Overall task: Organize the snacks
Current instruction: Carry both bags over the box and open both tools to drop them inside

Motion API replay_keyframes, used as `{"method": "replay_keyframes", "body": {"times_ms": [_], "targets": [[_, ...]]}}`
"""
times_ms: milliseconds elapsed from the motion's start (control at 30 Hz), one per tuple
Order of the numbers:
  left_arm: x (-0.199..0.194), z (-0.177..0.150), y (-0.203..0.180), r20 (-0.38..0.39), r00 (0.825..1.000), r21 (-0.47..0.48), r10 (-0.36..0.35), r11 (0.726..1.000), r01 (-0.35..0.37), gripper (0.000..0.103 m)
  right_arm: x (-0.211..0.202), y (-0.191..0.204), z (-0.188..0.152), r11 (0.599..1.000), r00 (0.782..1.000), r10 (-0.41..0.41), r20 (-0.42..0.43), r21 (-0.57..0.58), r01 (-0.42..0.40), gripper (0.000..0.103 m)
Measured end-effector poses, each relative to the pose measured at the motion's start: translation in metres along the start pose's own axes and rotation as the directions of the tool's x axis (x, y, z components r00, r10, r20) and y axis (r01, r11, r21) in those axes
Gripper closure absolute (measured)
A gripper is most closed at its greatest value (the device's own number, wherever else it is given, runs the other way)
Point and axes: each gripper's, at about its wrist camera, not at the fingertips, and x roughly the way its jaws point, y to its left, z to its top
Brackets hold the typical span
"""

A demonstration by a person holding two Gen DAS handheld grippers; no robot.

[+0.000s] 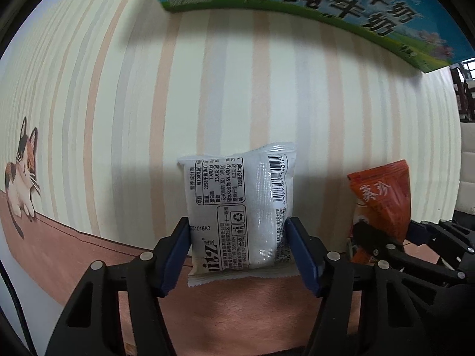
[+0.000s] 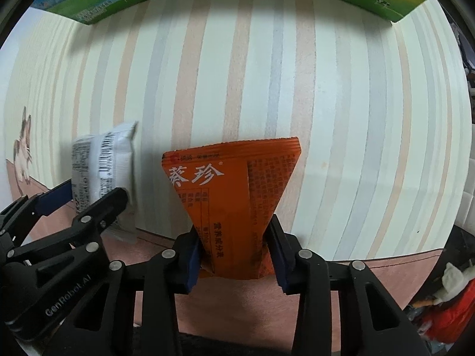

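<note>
Your left gripper (image 1: 239, 253) squeezes the white snack pack (image 1: 240, 207). Your right gripper (image 2: 236, 259) pinches the orange snack pack (image 2: 234, 198). Both packs hang over the striped cloth, short of the green milk box (image 1: 326, 6). Each pack's long side points straight toward the box. The orange one sits just right of the white one.

"GenRobot.AI" on left hand-held gripper (image 2: 99, 204), "101BA3" on white packet (image 1: 237, 207)
</note>
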Motion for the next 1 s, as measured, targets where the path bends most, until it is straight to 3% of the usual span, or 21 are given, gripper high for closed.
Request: {"method": "replay_keyframes", "body": {"times_ms": [300, 533, 667, 800, 1000], "targets": [[-0.054, 0.008, -0.015, 0.084, 0.995, 0.032, -0.054, 0.998, 0.051, 0.045, -0.041, -0.021, -0.008, 0.992, 0.989, 0.114, 0.093, 0.035, -0.118, 0.064], [-0.14, 0.032, -0.025, 0.216, 0.97, 0.074, -0.109, 0.993, 0.096, 0.045, -0.132, -0.036, 0.003, 0.974, 0.944, 0.218, 0.248, 0.013, -0.228, 0.064], [-0.185, 0.071, -0.024, 0.289, 0.948, 0.109, -0.131, 0.989, 0.103, 0.045, -0.189, -0.044, 0.023, 0.964, 0.906, 0.249, 0.342, -0.003, -0.264, 0.064], [-0.214, 0.112, -0.024, 0.339, 0.936, 0.117, -0.097, 0.991, 0.06, 0.044, -0.226, -0.049, 0.06, 0.966, 0.885, 0.235, 0.401, 0.001, -0.257, 0.064], [-0.208, 0.187, -0.019, 0.319, 0.948, 0.108, -0.022, 0.994, -0.013, 0.044, -0.234, -0.061, 0.124, 0.968, 0.888, 0.209, 0.409, 0.043, -0.248, 0.064]]}}
